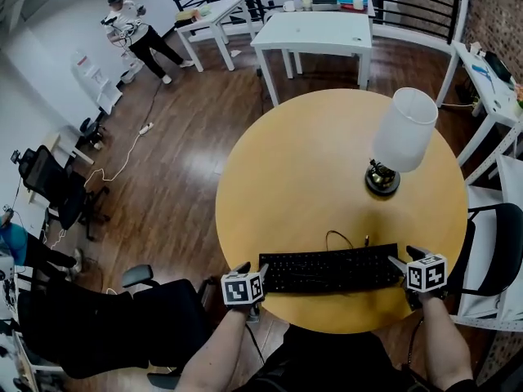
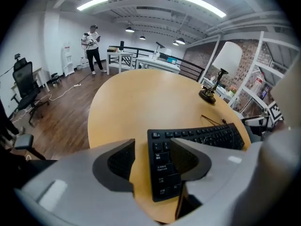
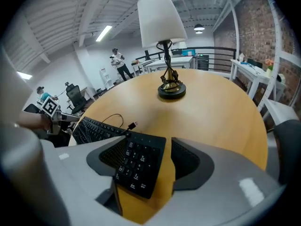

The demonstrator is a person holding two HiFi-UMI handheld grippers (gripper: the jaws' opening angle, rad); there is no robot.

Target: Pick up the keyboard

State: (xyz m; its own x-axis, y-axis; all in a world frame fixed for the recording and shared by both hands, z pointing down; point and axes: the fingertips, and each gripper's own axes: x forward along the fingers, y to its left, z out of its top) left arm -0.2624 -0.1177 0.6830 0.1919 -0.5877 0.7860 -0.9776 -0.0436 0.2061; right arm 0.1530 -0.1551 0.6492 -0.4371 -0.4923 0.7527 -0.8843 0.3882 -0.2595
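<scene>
Seen from steeply above, a round yellow table [image 1: 310, 170] holds a black keyboard [image 1: 331, 269] lying between two grippers. The left gripper [image 1: 253, 268] is at the keyboard's left end and the right gripper [image 1: 406, 257] at its right end, both with jaws apart. A thin cable [image 1: 339, 239] loops just beyond the keyboard. A lamp [image 1: 400, 137] with a white shade stands further beyond the right gripper. A person [image 1: 135, 27] stands far beyond the left gripper.
</scene>
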